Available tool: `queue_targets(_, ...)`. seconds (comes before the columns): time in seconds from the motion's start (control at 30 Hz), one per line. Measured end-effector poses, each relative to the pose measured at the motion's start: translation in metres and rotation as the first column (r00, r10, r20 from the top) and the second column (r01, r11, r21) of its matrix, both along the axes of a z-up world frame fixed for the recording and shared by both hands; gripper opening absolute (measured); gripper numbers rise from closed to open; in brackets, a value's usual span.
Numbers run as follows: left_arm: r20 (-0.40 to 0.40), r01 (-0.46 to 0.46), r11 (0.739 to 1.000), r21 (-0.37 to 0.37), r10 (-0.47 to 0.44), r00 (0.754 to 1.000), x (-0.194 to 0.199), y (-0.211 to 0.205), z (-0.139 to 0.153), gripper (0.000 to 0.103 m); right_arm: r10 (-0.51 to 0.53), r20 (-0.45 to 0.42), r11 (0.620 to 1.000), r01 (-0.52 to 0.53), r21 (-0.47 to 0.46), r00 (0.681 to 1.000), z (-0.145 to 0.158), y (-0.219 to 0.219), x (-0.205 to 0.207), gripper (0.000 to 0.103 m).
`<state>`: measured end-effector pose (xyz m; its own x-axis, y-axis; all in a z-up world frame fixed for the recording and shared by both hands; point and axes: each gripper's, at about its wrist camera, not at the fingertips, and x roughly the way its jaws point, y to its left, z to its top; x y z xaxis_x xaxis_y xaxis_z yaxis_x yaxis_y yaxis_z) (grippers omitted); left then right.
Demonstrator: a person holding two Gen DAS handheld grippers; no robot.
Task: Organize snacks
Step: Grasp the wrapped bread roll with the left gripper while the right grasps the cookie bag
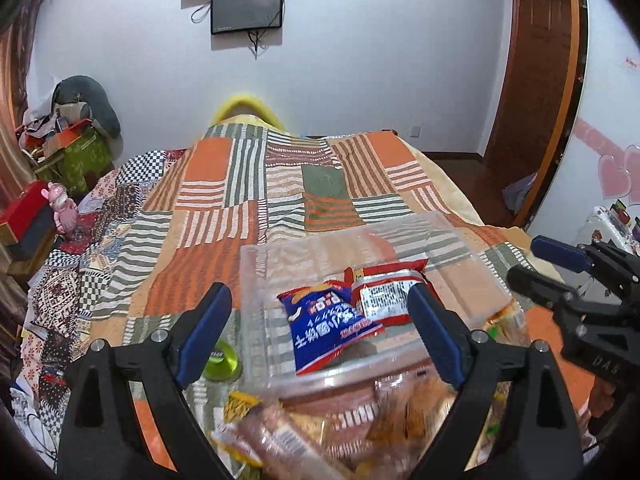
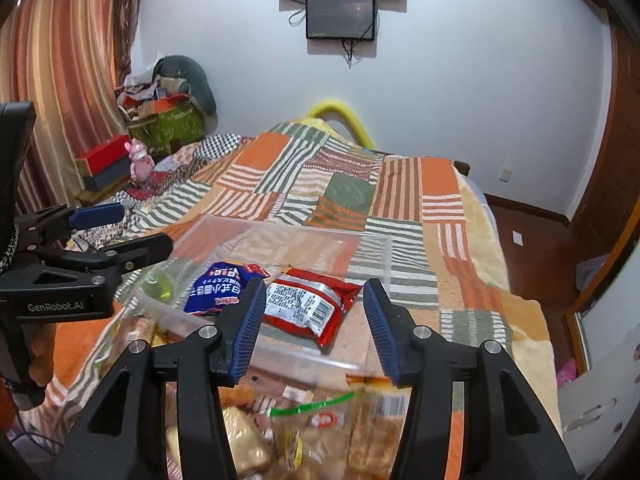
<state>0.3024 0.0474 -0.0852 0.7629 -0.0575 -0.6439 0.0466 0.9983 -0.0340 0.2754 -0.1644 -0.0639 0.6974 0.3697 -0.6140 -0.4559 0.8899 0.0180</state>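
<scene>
1. A clear plastic bin [image 1: 256,280] is seen resting on a bed covered by a patchwork quilt [image 1: 208,184] of orange, green and white stripes.
2. Two snack packets are seen lying flat inside the bin: a blue packet [image 1: 324,328] and a red packet [image 1: 388,296], the two touching or overlapping at their near edges (which of the two cannot be settled).
3. In the right wrist view the same blue packet [image 2: 220,288] is shown left of the red packet [image 2: 308,304], whose printed back label faces up.
4. The left tool [image 1: 320,332] is held released, its blue pads spread wide; the blue packet appears between them in the view, but no pad is seen pressing on it.
5. The right tool [image 2: 316,320] is likewise released, its pads parted above the near rim of the bin [image 2: 384,248], with nothing gripped.
6. A heap of further wrapped snacks [image 2: 304,428] is seen at the near side of the bin, beneath both tools (blurred, so single packets cannot be told apart).
7. A green round object [image 1: 222,360] is seen lying on the quilt just left of the bin.
8. A pink toy figure [image 2: 140,160] is seen well apart at the far left edge of the bed.
</scene>
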Motion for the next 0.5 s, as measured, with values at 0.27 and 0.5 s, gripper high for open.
queue_targets(0.27,-0.052,-0.022,0.999,0.035,0.023,0.998,-0.04,0.011,-0.019,0.094,-0.022,-0.001,1.0,0.022,0.008,1.0,-0.002,-0.021,-0.029,0.052)
queue_targets(0.5,-0.163,-0.057,0.998,0.007,0.058,0.985,-0.06,0.021,-0.064,0.094,-0.038,-0.052,0.999,0.037,-0.023,0.998,-0.025,-0.031,-0.043,0.055)
